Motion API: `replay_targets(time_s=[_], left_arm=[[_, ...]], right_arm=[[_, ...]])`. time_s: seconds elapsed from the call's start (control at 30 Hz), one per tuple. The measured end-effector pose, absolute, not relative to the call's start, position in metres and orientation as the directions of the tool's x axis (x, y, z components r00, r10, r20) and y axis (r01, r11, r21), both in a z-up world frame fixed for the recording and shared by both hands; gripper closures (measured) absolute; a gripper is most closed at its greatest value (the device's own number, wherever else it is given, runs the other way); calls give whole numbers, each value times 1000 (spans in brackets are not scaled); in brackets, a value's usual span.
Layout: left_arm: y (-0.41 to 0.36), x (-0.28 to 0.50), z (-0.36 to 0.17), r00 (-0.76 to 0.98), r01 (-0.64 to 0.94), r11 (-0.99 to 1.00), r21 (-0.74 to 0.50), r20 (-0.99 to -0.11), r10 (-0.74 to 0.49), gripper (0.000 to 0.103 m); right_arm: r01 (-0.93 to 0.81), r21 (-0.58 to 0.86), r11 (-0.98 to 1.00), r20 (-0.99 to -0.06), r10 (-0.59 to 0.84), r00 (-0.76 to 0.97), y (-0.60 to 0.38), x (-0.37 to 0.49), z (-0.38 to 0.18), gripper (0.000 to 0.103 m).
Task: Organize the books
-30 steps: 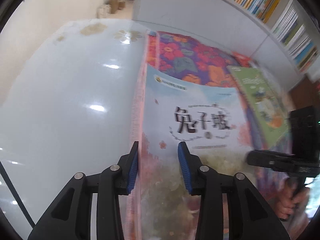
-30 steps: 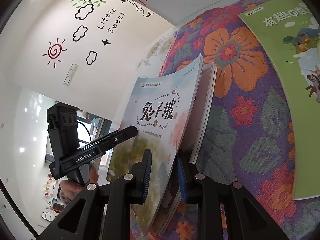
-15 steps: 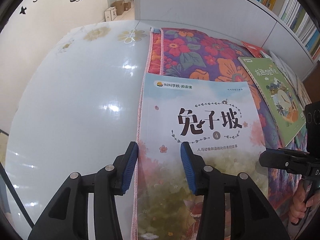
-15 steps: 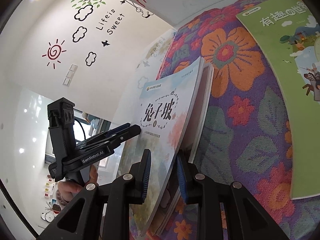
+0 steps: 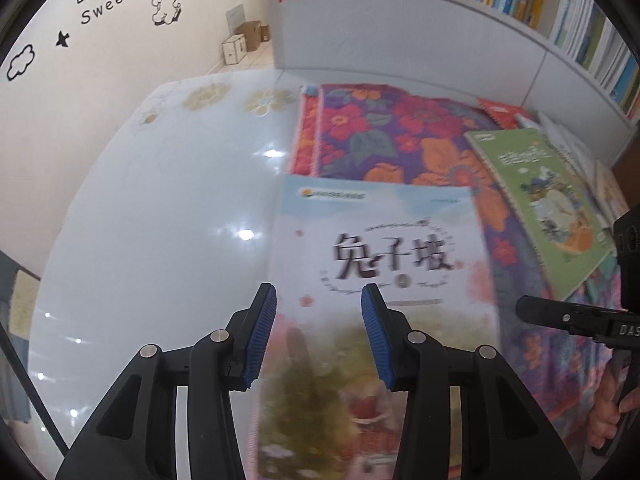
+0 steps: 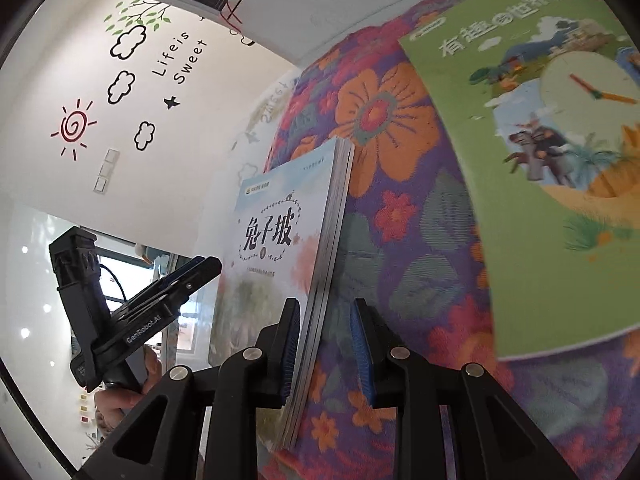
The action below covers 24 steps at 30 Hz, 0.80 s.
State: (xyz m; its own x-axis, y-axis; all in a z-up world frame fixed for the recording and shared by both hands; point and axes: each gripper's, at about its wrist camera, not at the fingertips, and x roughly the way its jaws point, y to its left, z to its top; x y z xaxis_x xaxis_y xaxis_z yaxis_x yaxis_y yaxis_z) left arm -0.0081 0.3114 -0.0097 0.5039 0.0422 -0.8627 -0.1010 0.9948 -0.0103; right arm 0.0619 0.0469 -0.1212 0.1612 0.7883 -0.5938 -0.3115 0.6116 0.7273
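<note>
Twin black handheld grippers with blue ribbed pads meet at one book: the left gripper (image 5: 318,292) hangs over the lower left corner of the cover with its jaws apart and pressing on nothing. The right gripper (image 6: 323,302) has the book's page edge between its jaws. One pad lies against the front cover, while a strip of mat shows between the other pad and the pages, so a firm grip cannot be confirmed. Beneath them spreads a glossy white table with faint gold flower prints (image 5: 160,240), its right part covered by a woven mat of orange and red flowers on purple (image 5: 360,128). A white shelf packed with upright book spines (image 5: 580,20) runs along the wall behind the table. On the mat's right side lies a flat green paperback picturing a clock and a rider (image 5: 540,192), well apart from the grippers, with a red-orange book (image 5: 500,114) just beyond it. The task's pale-blue paperback with black Chinese title characters and a floral scene (image 5: 380,240) sits at the mat's left border, tilted up off the fabric in the right wrist view. A person's right hand (image 5: 604,420) wraps the right gripper's handle at the frame edge.
</note>
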Motion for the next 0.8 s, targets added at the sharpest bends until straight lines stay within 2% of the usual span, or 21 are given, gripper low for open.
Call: replay_targets(time_s=[0.47, 0.57, 0.67, 0.8], left_arm=[[229, 22, -7, 513, -48, 964, -261, -835, -200, 62], [203, 36, -18, 477, -42, 954, -295, -845, -240, 62], [169, 48, -34, 437, -18, 960, -281, -866, -245, 62], [134, 59, -54, 395, -5, 946, -323, -870, -295, 62]], right_arm=[[-252, 711, 656, -555, 744, 371, -67, 75, -74, 78], [-230, 672, 704, -574, 692, 438, -99, 80, -69, 78], [-176, 619, 765, -599, 605, 525, -132, 87, -69, 77], [-149, 556, 818, -646, 538, 542, -151, 102, -80, 77]])
